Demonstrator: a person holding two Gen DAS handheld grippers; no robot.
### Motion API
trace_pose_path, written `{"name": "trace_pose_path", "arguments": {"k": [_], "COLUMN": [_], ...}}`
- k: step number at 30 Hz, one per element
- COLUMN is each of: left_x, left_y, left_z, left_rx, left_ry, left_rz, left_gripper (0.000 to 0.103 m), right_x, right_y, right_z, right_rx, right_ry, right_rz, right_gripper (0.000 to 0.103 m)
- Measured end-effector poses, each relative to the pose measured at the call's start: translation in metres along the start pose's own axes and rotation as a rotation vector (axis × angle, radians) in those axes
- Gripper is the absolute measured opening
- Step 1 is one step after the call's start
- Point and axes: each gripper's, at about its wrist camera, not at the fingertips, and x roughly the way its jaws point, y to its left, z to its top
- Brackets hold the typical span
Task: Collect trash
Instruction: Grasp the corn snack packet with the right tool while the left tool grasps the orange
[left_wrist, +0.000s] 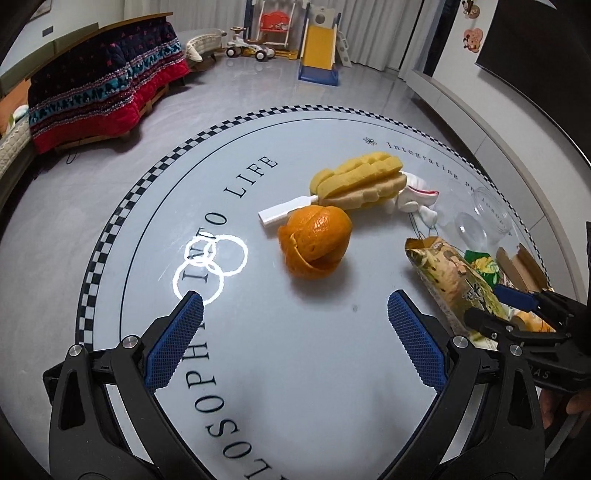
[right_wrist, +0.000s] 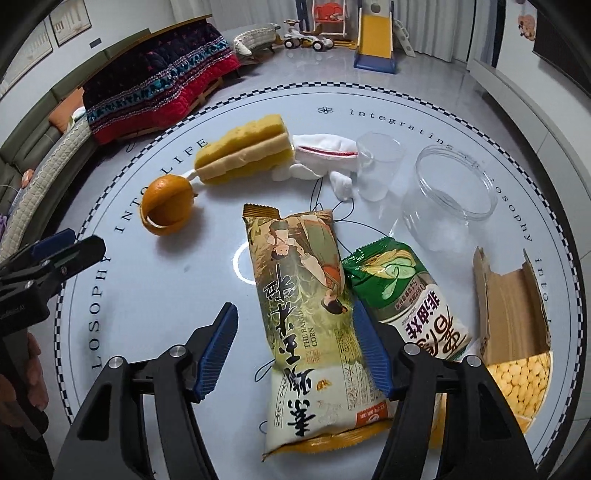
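An orange peel (left_wrist: 314, 242) lies mid-table; it also shows in the right wrist view (right_wrist: 168, 208). My left gripper (left_wrist: 295, 306) is open and empty, a little short of the peel. A beige corn snack wrapper (right_wrist: 306, 302) lies lengthwise between the fingers of my open right gripper (right_wrist: 295, 332); its right pad (right_wrist: 371, 350) is against the wrapper's edge, the left pad apart. A green wrapper (right_wrist: 406, 295) lies beside it on the right. A torn cardboard box (right_wrist: 513, 295) lies further right.
A yellow sponge brush (right_wrist: 243, 151), a white sock (right_wrist: 325, 155), a clear plastic cup (right_wrist: 376, 166) and a clear jar (right_wrist: 450, 195) lie at the far side of the round glass table (left_wrist: 147, 192). A couch, a red blanket and toys stand beyond.
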Motion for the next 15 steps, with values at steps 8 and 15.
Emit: {"name": "trace_pose_path", "arguments": {"k": [8,15], "left_x": [0.054,0.077], "left_y": [-0.008,-0.008], "left_z": [0.021,0.027], "left_rx": [-0.013,-0.016], "left_ry": [0.058,0.084], "left_rz": [0.024,0.04], "left_gripper": [0.097,0.091], "right_x": [0.018,0.023], "right_y": [0.007,0.008], "right_z": [0.005,-0.001], "right_rx": [-0.074,-0.072], "right_ry": [0.041,0.037], "right_rz": [0.04,0.047], "right_gripper": [0.052,0.05]}}
